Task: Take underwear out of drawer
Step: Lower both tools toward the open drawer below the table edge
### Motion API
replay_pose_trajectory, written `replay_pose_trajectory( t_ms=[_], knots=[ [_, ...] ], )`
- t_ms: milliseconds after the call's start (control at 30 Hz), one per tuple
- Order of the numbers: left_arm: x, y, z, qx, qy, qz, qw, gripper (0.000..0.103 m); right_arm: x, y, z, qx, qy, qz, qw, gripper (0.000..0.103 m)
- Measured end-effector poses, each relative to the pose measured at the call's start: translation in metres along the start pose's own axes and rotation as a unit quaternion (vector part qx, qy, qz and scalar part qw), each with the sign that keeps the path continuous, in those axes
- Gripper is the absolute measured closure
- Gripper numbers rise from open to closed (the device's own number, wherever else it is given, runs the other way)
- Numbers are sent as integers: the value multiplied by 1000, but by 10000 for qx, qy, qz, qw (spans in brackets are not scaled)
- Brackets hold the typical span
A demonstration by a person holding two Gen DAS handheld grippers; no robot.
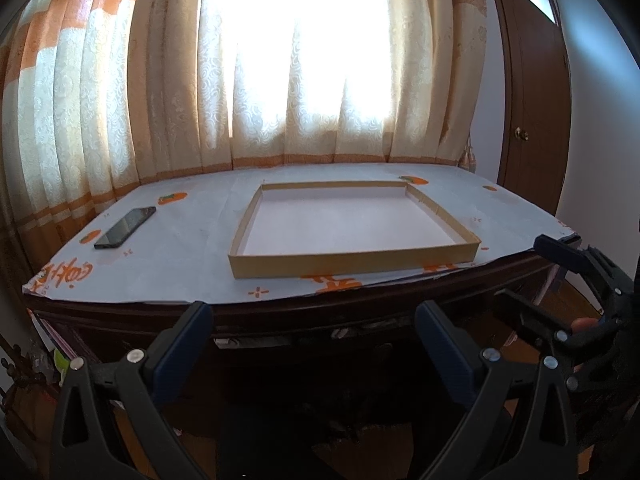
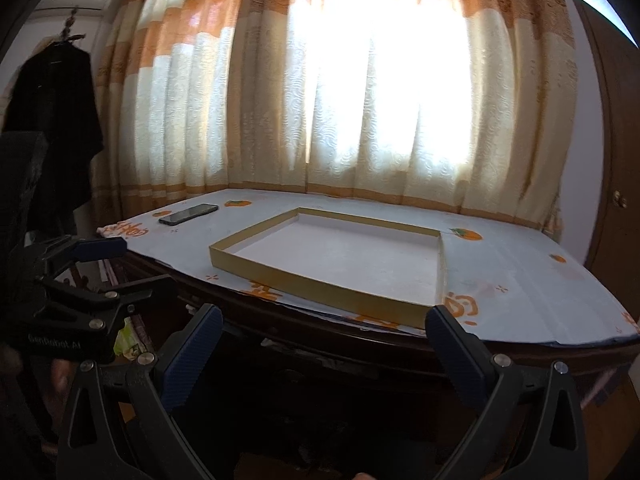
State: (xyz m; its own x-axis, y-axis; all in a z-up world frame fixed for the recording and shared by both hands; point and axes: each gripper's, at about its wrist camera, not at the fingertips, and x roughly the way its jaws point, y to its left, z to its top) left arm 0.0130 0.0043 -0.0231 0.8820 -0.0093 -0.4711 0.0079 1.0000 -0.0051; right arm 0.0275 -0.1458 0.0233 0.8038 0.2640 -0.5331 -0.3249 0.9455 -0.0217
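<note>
Underwear not made out in either view; drawer front below worktop (image 1: 192, 248) edge lost in deep shadow, just ahead of both jaws.

Left gripper (image 1: 314, 336) held before worktop edge, jaws spread wide, nothing held. Right gripper (image 2: 324, 340) likewise wide apart, nothing held.

Lower area under worktop too dark to read.

Shallow cardboard tray (image 1: 352, 258) noted on worktop, white base bare. Phone (image 1: 125, 227) lying well left of tray. Curtain (image 1: 160, 80) behind, centre overexposed.
</note>
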Motion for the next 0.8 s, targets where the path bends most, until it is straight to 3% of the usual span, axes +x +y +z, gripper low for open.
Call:
replay_pose_trajectory(
  t_ms=[567, 800],
  knots=[
    [29, 18, -16, -336, 92, 165, 9993, 0, 69, -27, -46, -784, -954, -40, 9923, 1],
    [36, 17, -21, -334, 148, 151, 9992, 0, 82, -32, -57, -777, -1158, 13, 9902, 1]
  ],
)
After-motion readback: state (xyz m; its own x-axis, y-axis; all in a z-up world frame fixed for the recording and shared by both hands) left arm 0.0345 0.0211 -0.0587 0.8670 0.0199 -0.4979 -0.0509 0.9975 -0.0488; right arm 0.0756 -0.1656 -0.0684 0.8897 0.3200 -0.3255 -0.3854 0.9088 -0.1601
